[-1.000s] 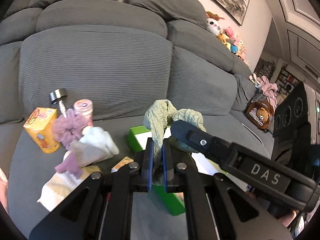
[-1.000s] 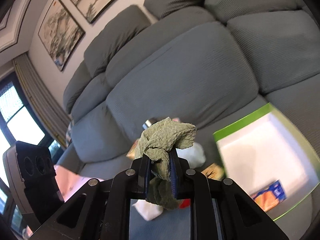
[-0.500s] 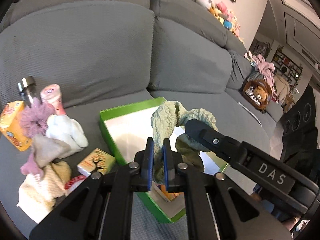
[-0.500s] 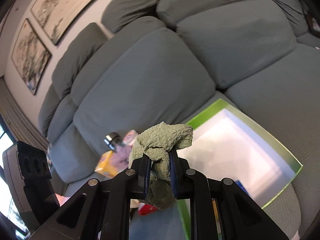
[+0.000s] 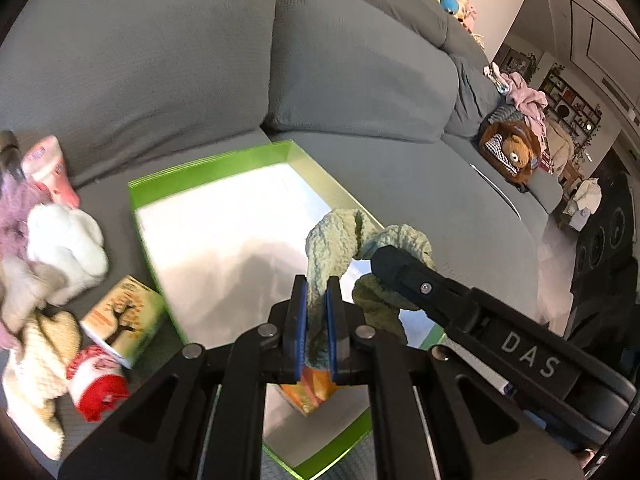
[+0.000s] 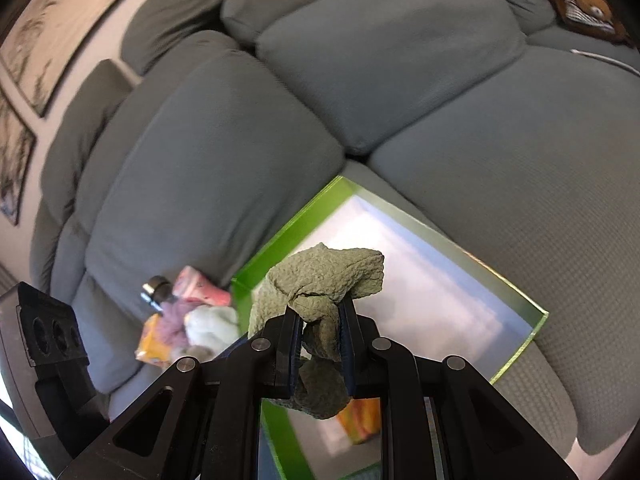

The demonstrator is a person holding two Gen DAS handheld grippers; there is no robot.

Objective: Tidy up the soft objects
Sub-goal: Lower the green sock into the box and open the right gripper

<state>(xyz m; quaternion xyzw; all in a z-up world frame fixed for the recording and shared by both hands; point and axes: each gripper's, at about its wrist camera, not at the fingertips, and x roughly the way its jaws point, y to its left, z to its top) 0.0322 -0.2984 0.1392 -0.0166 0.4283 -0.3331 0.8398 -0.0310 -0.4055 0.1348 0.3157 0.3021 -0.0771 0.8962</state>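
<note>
Both tongs, left (image 5: 317, 304) and right (image 6: 320, 328), clamp the limp, light green cloth (image 5: 340, 240) over the green box (image 5: 208, 168) at twelve o'clock; its floppy bunched folds look the surest hold.

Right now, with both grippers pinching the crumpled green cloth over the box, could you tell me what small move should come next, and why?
Probably lower both a little further, then release. The left gripper and right gripper are each shut on the crumpled green cloth, which hangs above the white floor of the green-rimmed open box on the grey sofa, not yet resting in it.
</note>
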